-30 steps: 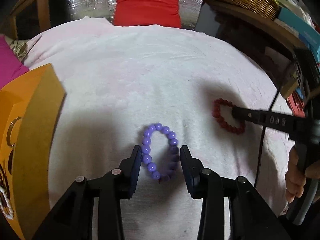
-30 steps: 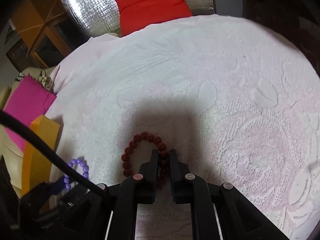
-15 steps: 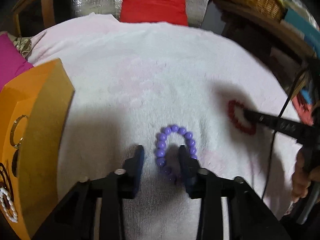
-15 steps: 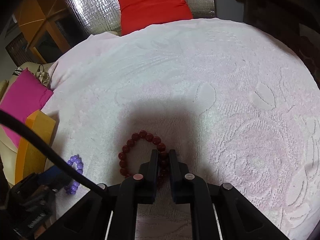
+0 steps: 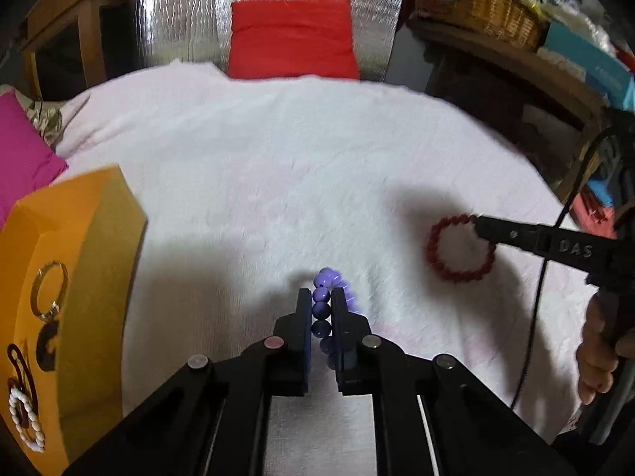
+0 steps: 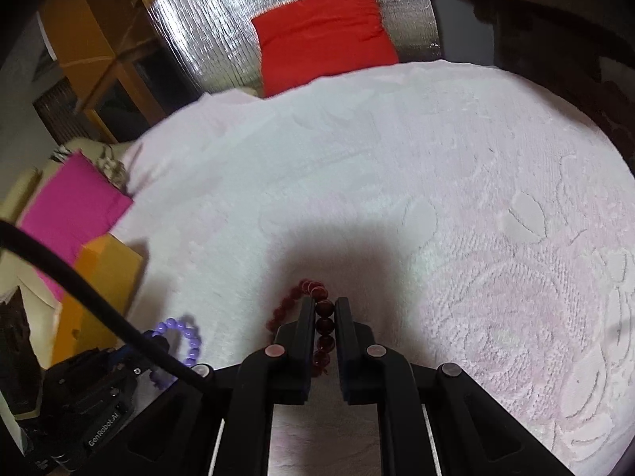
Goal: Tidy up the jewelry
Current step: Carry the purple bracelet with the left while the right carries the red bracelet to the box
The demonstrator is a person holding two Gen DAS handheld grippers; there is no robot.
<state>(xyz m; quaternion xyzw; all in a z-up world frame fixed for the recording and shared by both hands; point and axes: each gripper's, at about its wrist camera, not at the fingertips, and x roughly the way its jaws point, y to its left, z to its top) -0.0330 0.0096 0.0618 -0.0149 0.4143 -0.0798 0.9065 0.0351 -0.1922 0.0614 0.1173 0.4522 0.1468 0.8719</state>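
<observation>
Pale cloth (image 5: 278, 166) mostly bare ahead. Orange box (image 5: 79, 277) at left edge holds a gold ring (image 5: 49, 291) and white beads (image 5: 24, 416). Left tool (image 5: 321, 305) pinches purple bracelet (image 5: 322, 309); right tool (image 6: 325, 309) pinches red bracelet (image 6: 323, 317), well apart.

Both tools (image 5: 321, 301) (image 6: 325, 309) closed (fingers near-parallel)

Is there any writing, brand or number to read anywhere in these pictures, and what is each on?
"DAS": raised letters on the black finger of the right gripper, which pinches the dark red bead bracelet.
"GenRobot.AI": white print on the black body of the left gripper, seen in the right wrist view.
The teal box on the wooden shelf at the right carries print too blurred to read.
</observation>
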